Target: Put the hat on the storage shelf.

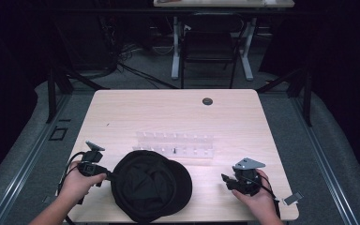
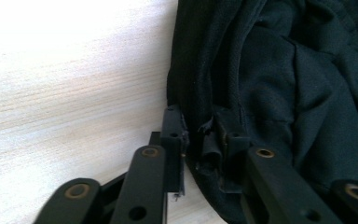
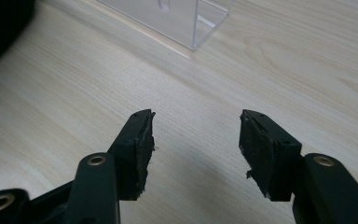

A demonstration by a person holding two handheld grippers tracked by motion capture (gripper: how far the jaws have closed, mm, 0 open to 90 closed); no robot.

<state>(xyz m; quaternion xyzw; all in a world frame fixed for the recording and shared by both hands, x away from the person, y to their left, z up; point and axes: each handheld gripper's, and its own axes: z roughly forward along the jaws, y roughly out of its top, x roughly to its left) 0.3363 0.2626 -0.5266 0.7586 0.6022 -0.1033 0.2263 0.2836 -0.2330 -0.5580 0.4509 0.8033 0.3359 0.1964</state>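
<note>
Where cap [image 1: 150,185] lies, clear rack [image 1: 176,145] behind

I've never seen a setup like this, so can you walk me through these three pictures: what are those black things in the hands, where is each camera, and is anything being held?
A person sits at a light wooden table holding a hand-operated two-jaw tool in each hand. The high view looks down from above the person. The other two pictures come from cameras riding on each tool, looking along its black jaws. On the table lie a black cap and, behind it, a clear plastic rack. The left tool has its jaws closed on the cap's edge, which the left gripper view shows pinched between them. The right tool is open, holding nothing, over bare wood.
</note>
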